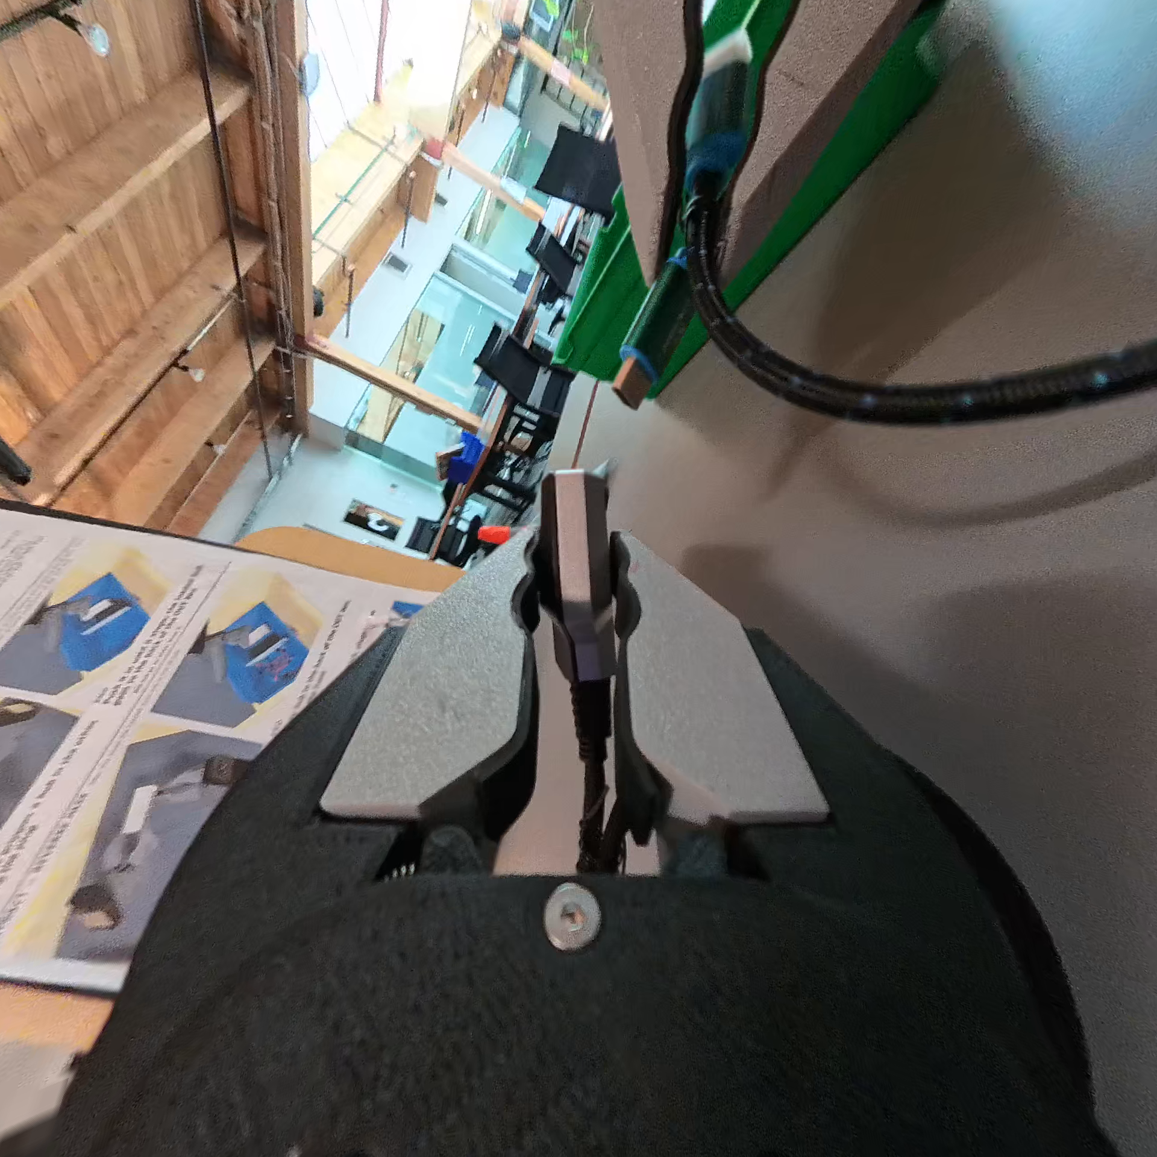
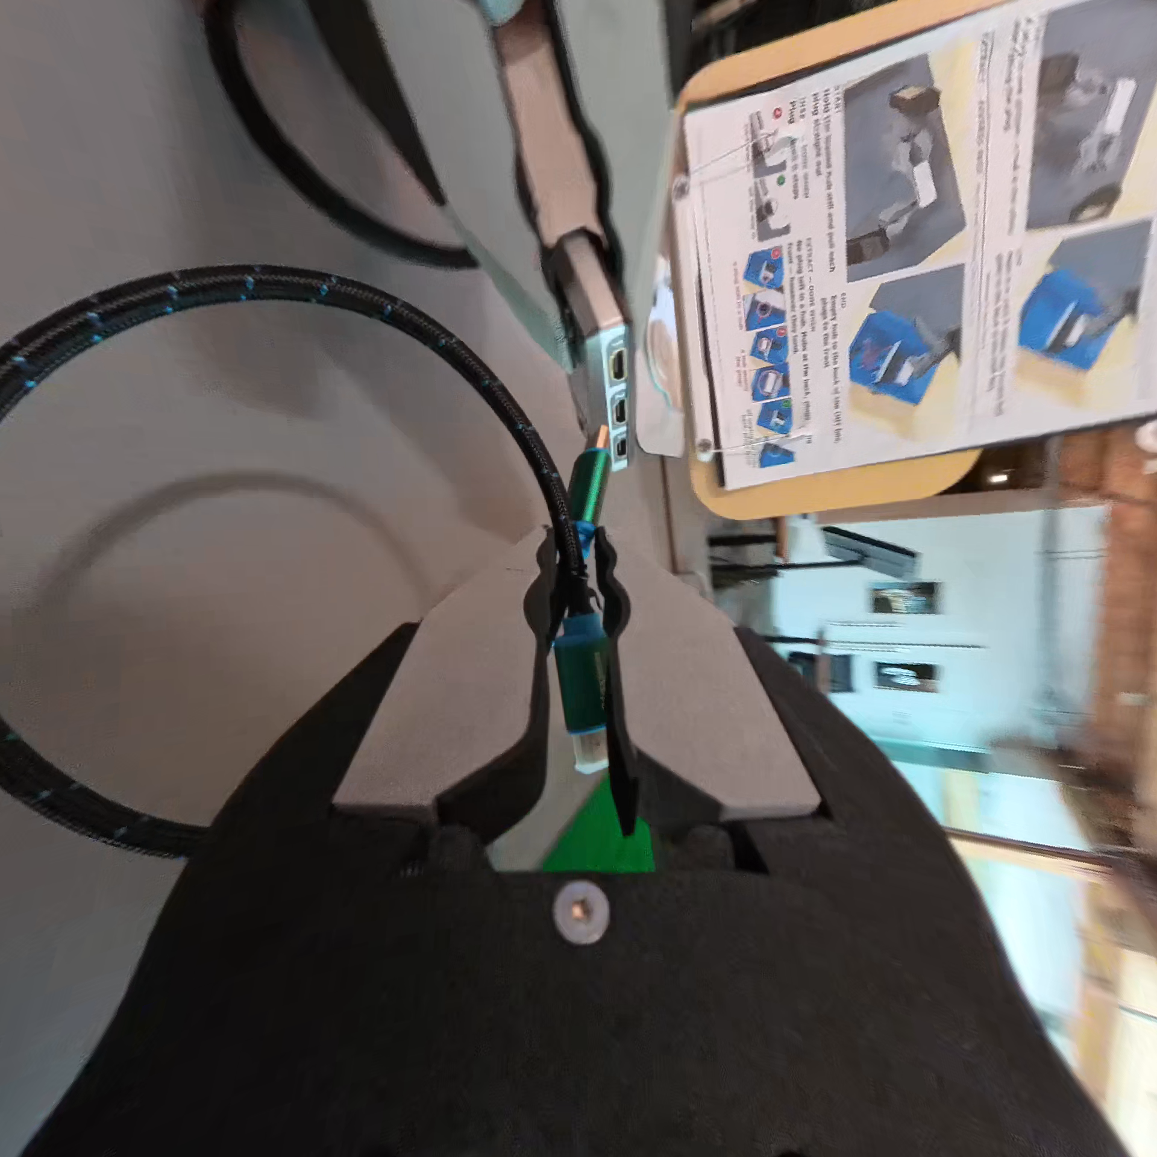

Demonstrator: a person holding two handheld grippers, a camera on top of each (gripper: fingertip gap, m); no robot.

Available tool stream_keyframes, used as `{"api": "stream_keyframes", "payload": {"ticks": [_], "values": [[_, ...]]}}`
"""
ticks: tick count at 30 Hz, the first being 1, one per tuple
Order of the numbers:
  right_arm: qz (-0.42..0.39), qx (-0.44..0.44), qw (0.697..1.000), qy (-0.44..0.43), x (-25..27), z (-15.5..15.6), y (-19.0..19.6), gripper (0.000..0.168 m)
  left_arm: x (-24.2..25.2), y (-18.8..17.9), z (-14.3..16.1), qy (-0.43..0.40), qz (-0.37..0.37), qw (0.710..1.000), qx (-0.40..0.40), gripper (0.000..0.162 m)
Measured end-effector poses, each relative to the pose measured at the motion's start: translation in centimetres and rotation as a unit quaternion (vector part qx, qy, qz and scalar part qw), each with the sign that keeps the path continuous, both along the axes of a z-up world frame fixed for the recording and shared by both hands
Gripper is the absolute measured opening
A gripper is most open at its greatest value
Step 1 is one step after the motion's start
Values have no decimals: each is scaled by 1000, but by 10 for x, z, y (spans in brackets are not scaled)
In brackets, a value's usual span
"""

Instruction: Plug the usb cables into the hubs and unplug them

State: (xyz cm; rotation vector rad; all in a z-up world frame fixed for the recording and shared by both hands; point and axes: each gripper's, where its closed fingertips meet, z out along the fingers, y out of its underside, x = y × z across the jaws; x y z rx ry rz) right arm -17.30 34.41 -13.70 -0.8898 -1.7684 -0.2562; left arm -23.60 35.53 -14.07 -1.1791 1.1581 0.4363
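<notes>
The left claw [image 1: 576, 563] and the right claw [image 2: 576, 563] are each clamped nearly closed, fingers almost meeting.

Hidden and cut-off parts

The braided cable [image 2: 438, 341] loop leaves the left edge; the hub's [image 2: 617, 388] far end is blurred; the printed sheet [image 1: 125, 689] is cropped at left.

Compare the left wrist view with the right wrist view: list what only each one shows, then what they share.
Only the left wrist view: the left gripper shut on the grey hub, wooden ceiling beams, and a row of dark monitors.

Only the right wrist view: the hub's port face, and the right gripper shut on the braided cable, a second green plug between its fingers.

Both: the hub, the cable, a green plug, the instruction sheet.
</notes>
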Motion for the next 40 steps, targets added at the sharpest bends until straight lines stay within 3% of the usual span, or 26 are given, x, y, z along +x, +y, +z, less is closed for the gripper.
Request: {"api": "stream_keyframes", "payload": {"ticks": [4,9,15,18,26,31,36,40], "values": [[13,-106,992,68,11,15,-2,9,8,-7,4,-38,-36,998,-20,18],[23,-111,990,81,17,23,-7,9,15,-12,1,-57,-75,995,-45,18],[28,-158,984,78,18,15,-12,9,18,-12,2,-42,-70,996,-24,18],[41,-240,966,83,17,8,-20,9,16,-10,3,7,-40,999,23,18],[23,-570,817,84,17,-2,-29,9,20,-17,13,112,3,986,125,18],[36,-686,723,70,15,6,-41,8,24,-19,8,136,2,981,137,17],[8,-746,664,55,9,3,-38,8,29,-23,11,142,-1,977,158,19],[14,-816,575,53,9,19,-37,8,31,-27,18,149,0,970,190,18]]}}
